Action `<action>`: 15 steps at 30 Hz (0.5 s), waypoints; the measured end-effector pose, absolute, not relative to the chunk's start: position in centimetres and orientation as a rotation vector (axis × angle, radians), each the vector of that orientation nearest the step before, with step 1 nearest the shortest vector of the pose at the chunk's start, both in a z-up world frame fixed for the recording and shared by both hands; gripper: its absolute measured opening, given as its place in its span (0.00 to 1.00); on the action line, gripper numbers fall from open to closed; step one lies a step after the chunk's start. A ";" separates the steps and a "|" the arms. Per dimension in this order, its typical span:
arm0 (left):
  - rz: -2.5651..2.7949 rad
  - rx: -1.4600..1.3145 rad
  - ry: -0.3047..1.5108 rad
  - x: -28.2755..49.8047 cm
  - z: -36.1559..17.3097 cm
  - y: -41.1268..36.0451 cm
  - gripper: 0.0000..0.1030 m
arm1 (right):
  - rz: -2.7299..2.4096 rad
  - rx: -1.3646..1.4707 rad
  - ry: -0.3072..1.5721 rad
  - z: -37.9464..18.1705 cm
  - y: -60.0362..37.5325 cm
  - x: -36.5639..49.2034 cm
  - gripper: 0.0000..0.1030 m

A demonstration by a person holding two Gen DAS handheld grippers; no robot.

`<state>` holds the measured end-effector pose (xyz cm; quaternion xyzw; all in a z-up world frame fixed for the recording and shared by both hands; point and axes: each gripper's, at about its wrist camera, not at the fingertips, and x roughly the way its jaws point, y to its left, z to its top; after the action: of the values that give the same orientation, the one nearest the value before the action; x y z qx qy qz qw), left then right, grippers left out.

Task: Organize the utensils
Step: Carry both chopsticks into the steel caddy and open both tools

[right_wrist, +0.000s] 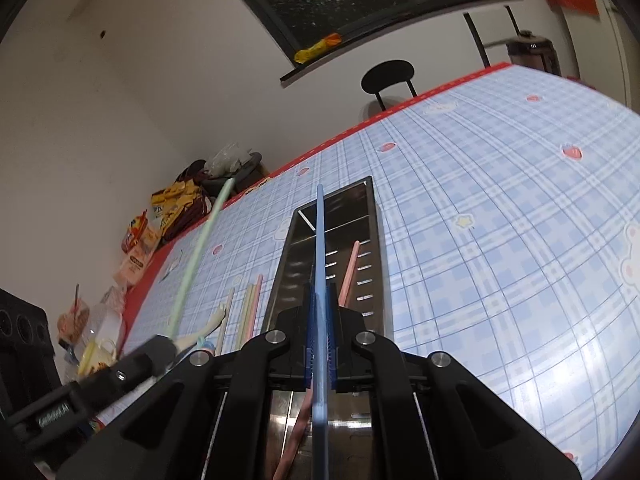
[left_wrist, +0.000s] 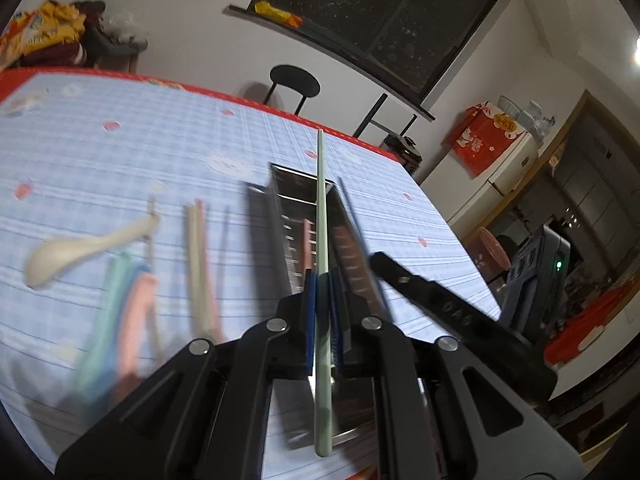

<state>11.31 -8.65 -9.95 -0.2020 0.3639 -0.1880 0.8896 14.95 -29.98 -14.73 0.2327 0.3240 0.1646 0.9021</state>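
Left tongs (left_wrist: 322, 292): clamped on a green chopstick (left_wrist: 321, 216), centre frame.
Right tongs (right_wrist: 320, 308): clamped on a blue chopstick (right_wrist: 319, 240), right over the steel tray (right_wrist: 378, 240).
Tray: one pink chopstick (right_wrist: 349, 276) inside.
Table (right_wrist: 500, 220): blue checked cloth, red edge; white spoon (left_wrist: 80, 248) and loose chopsticks (left_wrist: 200, 264) lower left.
Room: dark window (left_wrist: 380, 8) up top, black chair (left_wrist: 295, 80) behind.

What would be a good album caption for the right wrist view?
Right gripper holding a blue chopstick above the metal tray.
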 end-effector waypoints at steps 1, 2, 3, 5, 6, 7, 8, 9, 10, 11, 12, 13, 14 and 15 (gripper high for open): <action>-0.393 -0.432 0.765 11.6 -10.2 -9.4 0.10 | 0.342 0.486 0.672 -14.8 -30.2 15.0 0.06; -0.396 -0.437 0.775 11.8 -10.4 -10.2 0.10 | 0.343 0.488 0.673 -14.9 -30.2 15.1 0.06; -0.395 -0.437 0.781 12.1 -10.6 -10.7 0.10 | 0.346 0.492 0.674 -14.9 -30.2 15.3 0.06; -0.389 -0.436 0.794 12.5 -11.0 -11.8 0.10 | 0.347 0.500 0.672 -14.9 -30.4 15.4 0.06; -0.383 -0.437 0.801 12.6 -11.2 -12.2 0.10 | 0.344 0.504 0.672 -15.0 -30.5 15.5 0.06; -0.376 -0.435 0.810 12.8 -11.5 -12.7 0.10 | 0.342 0.509 0.676 -15.1 -30.6 15.6 0.06; -0.370 -0.434 0.815 13.1 -11.8 -12.7 0.10 | 0.341 0.519 0.684 -15.3 -30.7 15.7 0.06; -0.363 -0.434 0.820 13.2 -12.0 -12.6 0.10 | 0.342 0.523 0.688 -15.3 -30.8 15.7 0.06; -0.356 -0.434 0.827 13.3 -12.3 -12.7 0.10 | 0.341 0.527 0.691 -15.4 -30.8 15.7 0.06; -0.351 -0.435 0.834 13.4 -12.6 -12.7 0.10 | 0.340 0.529 0.692 -15.4 -30.8 15.7 0.06; -0.347 -0.436 0.839 13.5 -12.8 -12.4 0.10 | 0.339 0.534 0.692 -15.5 -30.8 15.7 0.06; -0.343 -0.435 0.846 13.7 -13.1 -12.4 0.10 | 0.339 0.536 0.693 -15.5 -30.8 15.7 0.06; -0.339 -0.434 0.850 13.8 -13.2 -12.5 0.10 | 0.339 0.538 0.694 -15.5 -30.9 15.7 0.06; -0.335 -0.433 0.853 13.9 -13.4 -12.5 0.10 | 0.339 0.541 0.696 -15.6 -30.9 15.8 0.06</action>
<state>13.89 -12.46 -13.39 -0.2072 0.4087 -0.1603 0.8743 15.76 -30.89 -15.56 0.2606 0.3353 0.1633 0.8905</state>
